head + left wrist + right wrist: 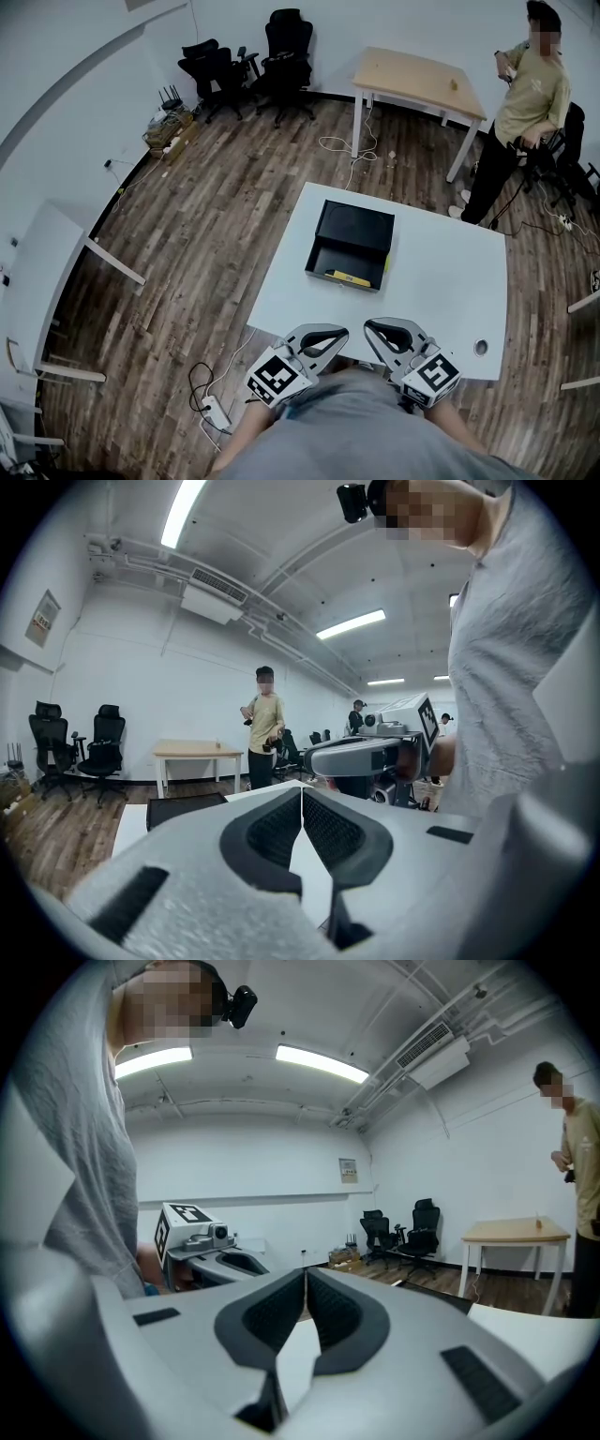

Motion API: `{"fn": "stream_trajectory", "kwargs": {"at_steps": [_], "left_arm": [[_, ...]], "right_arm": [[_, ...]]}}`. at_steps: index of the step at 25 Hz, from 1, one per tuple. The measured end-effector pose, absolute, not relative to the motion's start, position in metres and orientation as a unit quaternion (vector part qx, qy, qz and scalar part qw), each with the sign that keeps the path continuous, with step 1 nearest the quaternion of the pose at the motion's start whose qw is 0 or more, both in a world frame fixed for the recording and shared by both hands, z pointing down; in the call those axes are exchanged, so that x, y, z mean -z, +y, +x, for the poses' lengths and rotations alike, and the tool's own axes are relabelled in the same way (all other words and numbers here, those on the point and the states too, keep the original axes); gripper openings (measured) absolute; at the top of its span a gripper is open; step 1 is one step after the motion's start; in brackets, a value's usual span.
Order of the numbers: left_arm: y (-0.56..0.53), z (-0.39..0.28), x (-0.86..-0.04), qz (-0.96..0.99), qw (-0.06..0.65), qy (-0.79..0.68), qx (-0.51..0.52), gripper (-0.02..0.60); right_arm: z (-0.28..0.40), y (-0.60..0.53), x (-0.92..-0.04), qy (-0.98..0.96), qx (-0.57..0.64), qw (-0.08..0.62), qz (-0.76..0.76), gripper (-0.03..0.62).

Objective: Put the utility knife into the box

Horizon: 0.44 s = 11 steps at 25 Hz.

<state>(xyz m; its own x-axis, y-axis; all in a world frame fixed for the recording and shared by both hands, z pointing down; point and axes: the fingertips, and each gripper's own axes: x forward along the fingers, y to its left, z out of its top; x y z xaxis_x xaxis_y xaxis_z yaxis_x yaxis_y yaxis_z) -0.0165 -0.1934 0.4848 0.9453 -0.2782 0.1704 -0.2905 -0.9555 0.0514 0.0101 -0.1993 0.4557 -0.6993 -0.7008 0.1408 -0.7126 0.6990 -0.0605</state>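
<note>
The left claw [301,793] and right claw [306,1275] are shut, empty; the open black box [354,230] holding the yellow utility knife [352,277] could be knocked by a careless reach.

The box [356,230] is black, the utility knife [352,277] yellow.

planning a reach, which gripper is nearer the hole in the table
Right. In the head view the right gripper sits just left of the hole; the left gripper is farther left, beyond the right one.
</note>
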Motion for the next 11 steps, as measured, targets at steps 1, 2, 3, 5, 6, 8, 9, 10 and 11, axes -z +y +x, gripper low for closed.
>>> {"fn": "stream_trajectory", "kwargs": {"at_steps": [1, 2, 3, 5, 6, 8, 9, 10, 11], "left_arm": [[-0.1941, -0.0166, -0.4840, 0.985, 0.038, -0.146, -0.081, 0.018], [-0.1938, -0.0169, -0.4850, 0.985, 0.039, -0.146, -0.081, 0.018], [-0.1931, -0.0175, -0.4866, 0.985, 0.040, -0.144, -0.082, 0.018], [-0.1926, -0.0187, -0.4878, 0.985, 0.040, -0.143, -0.083, 0.018], [-0.1930, -0.0186, -0.4871, 0.985, 0.041, -0.144, -0.083, 0.018], [-0.1951, -0.0167, -0.4837, 0.984, 0.042, -0.149, -0.083, 0.018], [-0.1958, -0.0154, -0.4828, 0.984, 0.042, -0.150, -0.084, 0.018], [-0.1961, -0.0140, -0.4828, 0.984, 0.042, -0.150, -0.085, 0.018], [-0.1962, -0.0126, -0.4831, 0.984, 0.042, -0.149, -0.087, 0.018]], "right_arm": [[0.0103, -0.1998, -0.4554, -0.920, -0.056, 0.053, 0.384, 0.035], [0.0104, -0.2001, -0.4552, -0.920, -0.057, 0.053, 0.384, 0.035], [0.0102, -0.2004, -0.4553, -0.920, -0.058, 0.053, 0.384, 0.035], [0.0095, -0.2003, -0.4558, -0.920, -0.060, 0.054, 0.384, 0.035], [0.0097, -0.2002, -0.4560, -0.919, -0.060, 0.055, 0.385, 0.035], [0.0116, -0.2003, -0.4558, -0.919, -0.060, 0.054, 0.385, 0.035], [0.0128, -0.2006, -0.4557, -0.919, -0.060, 0.054, 0.385, 0.035], [0.0140, -0.2008, -0.4555, -0.919, -0.061, 0.054, 0.385, 0.034], [0.0152, -0.2011, -0.4554, -0.920, -0.061, 0.053, 0.384, 0.034]]}}
